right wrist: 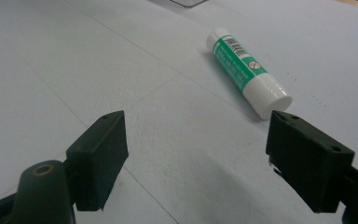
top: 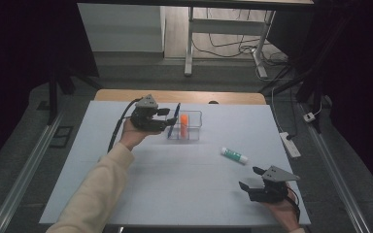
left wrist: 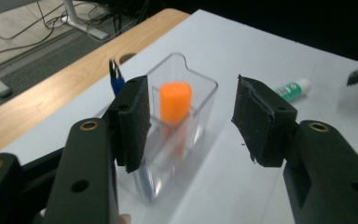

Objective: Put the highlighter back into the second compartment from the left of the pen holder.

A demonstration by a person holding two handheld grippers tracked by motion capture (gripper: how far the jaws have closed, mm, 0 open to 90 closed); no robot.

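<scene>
- My left gripper [top: 167, 119] sits at the far left of the tabletop [top: 184, 184], right beside the clear plastic holder [top: 193, 127].
- Its fingers [left wrist: 133, 123] are released and parted, with nothing between the pads; from the left gripper view I look straight through the gap at the holder.
- An orange cylinder [left wrist: 175, 105] stands upright inside the holder, and a blue pen [left wrist: 116, 81] leans at the holder's left edge, just behind my left finger pad.
- My right gripper [top: 253, 178] rests low at the near right corner, fingers [right wrist: 98, 156] spread wide and grasping nothing.
- The green-and-white glue stick [right wrist: 247, 72] lies on its side on the bare tabletop, just ahead of my right fingers and well apart from the holder.
</scene>
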